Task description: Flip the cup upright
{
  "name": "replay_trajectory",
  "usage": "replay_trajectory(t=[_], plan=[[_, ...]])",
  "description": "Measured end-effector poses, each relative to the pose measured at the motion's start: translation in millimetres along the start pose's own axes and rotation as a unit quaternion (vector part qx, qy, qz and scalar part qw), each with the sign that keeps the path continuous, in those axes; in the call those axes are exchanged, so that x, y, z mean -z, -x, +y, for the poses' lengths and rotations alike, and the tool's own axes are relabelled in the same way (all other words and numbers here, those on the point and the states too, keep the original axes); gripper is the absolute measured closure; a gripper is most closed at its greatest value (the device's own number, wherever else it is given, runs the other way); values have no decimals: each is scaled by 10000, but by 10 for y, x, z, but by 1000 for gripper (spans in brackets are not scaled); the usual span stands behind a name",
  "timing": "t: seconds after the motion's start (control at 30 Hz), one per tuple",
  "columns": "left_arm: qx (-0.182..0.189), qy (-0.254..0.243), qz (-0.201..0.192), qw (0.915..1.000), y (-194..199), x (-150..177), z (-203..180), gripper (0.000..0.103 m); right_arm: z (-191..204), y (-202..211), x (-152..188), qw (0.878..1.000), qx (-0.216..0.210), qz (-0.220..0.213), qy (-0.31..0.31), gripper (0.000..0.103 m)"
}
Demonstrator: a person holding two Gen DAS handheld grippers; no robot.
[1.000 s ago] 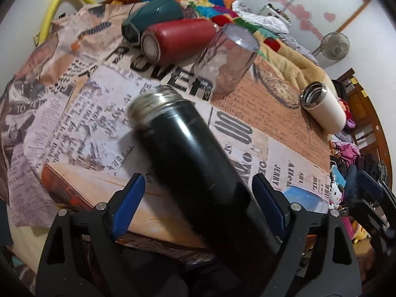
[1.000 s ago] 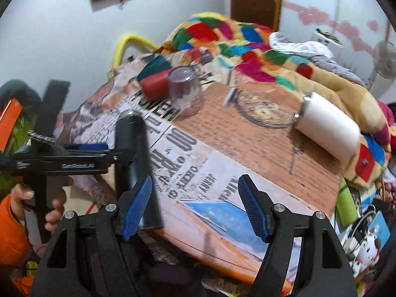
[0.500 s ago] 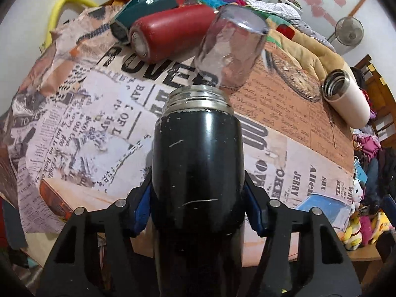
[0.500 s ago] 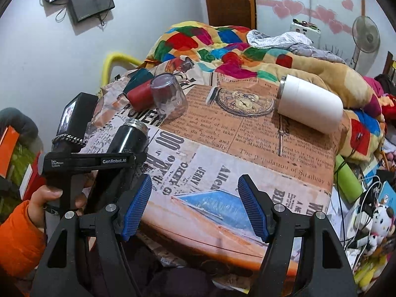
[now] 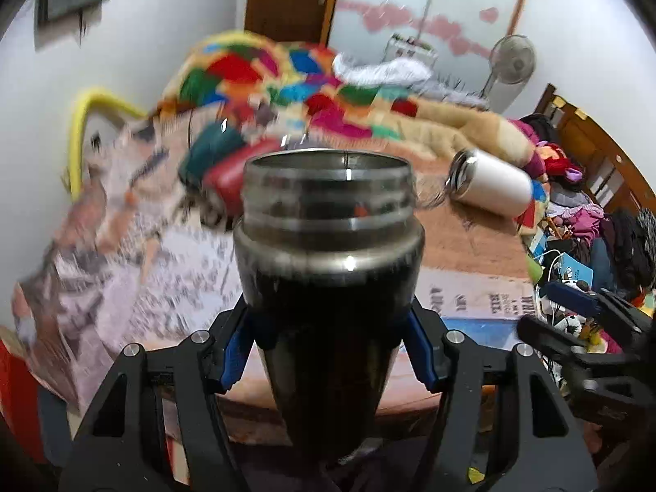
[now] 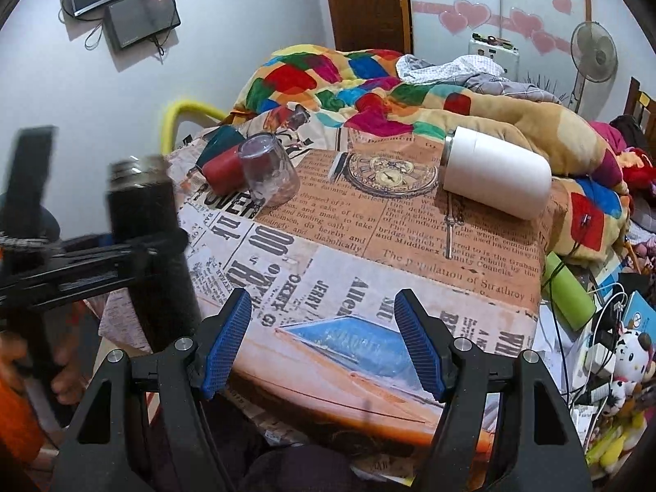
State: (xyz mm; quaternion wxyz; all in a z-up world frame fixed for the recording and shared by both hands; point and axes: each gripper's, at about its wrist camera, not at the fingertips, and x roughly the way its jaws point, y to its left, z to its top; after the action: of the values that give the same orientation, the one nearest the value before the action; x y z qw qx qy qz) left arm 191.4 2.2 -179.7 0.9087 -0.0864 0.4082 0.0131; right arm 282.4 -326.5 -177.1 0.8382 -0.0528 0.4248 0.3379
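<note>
Black cup (image 5: pixel 328 287): upright, open steel mouth up, held at the near-left edge of the table (image 6: pixel 410 254).
Left claw (image 5: pixel 330 352): clenched on the black cup, blue pads pressed to both sides of its body.
Right claw (image 6: pixel 324 344): released, holding nothing, over the table's near edge.
White cup (image 6: pixel 496 172): on its side at the table's far right.
Clear glass (image 6: pixel 268 174): upside down at the table's far left, touching a red cup (image 6: pixel 219 168) lying on its side.

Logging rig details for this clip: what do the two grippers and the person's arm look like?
Both the left gripper and the right gripper have black angular frames with silver screws and ribbed blue pads. The person's left hand emerges from an orange sleeve. No cables visible.
</note>
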Motion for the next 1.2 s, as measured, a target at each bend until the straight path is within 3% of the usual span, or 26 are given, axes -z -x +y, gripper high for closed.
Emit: replay_trajectory(t=[0.2, 0.47, 0.83, 1.2], plan=[[0, -332, -597, 9977, 186, -315, -207, 39, -19, 22, -58, 9999, 6, -112, -53, 34], [26, -578, -934, 9939, 4, -758, -463, 39, -123, 19, -166, 9995, 120, -250, -128, 34], [81, -745, -625, 9952, -414, -623, -594, 39, -226, -59, -176, 9993, 239, -235, -166, 34], [33, -1017, -568, 9932, -448, -540, -725, 39, -225, -94, -135, 9993, 245, -184, -208, 34]])
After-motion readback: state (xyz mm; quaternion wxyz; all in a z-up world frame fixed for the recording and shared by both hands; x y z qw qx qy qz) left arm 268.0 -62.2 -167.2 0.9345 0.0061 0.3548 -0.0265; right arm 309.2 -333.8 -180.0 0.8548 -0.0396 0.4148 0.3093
